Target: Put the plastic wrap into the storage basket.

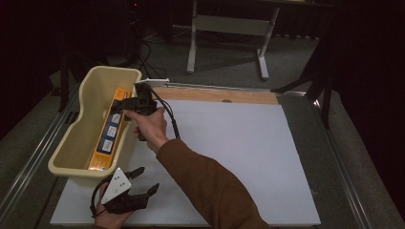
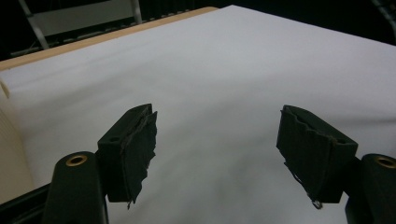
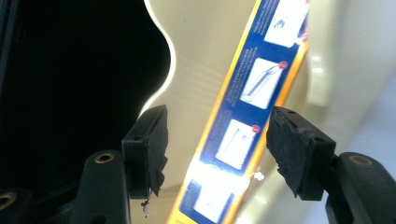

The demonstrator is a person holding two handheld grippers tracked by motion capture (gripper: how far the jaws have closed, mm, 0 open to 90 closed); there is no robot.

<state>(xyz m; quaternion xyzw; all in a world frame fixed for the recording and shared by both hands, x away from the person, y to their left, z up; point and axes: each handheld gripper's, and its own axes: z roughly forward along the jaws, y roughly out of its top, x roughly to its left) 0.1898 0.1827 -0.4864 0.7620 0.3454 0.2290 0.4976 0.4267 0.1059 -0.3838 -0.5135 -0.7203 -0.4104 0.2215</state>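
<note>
High view: the right gripper (image 1: 128,106) hangs over the near rim of a cream plastic tub (image 1: 90,93) that stands at the left edge of the white board (image 1: 239,157). A hand in a brown sleeve (image 1: 210,186) carries it, and its cable loops back toward the wrist. Beneath its jaws, inside the tub, lies a long blue and yellow box (image 1: 109,133) with small white picture panels, stretched along the tub's length.

In the right gripper view the jaws stand apart with the box (image 3: 247,107) running slantwise between and beyond them, down in the tub (image 3: 205,56). Neither pad touches it, so the gripper (image 3: 217,144) holds nothing.

The left gripper (image 1: 141,181) rests low on the board, just in front of the tub's near end, its grey three-cornered plate facing up. In the left gripper view its jaws are spread wide over bare white board (image 2: 224,74), with nothing between them, and the tub wall (image 2: 9,140) sits just to the left of the left-hand jaw.
</note>
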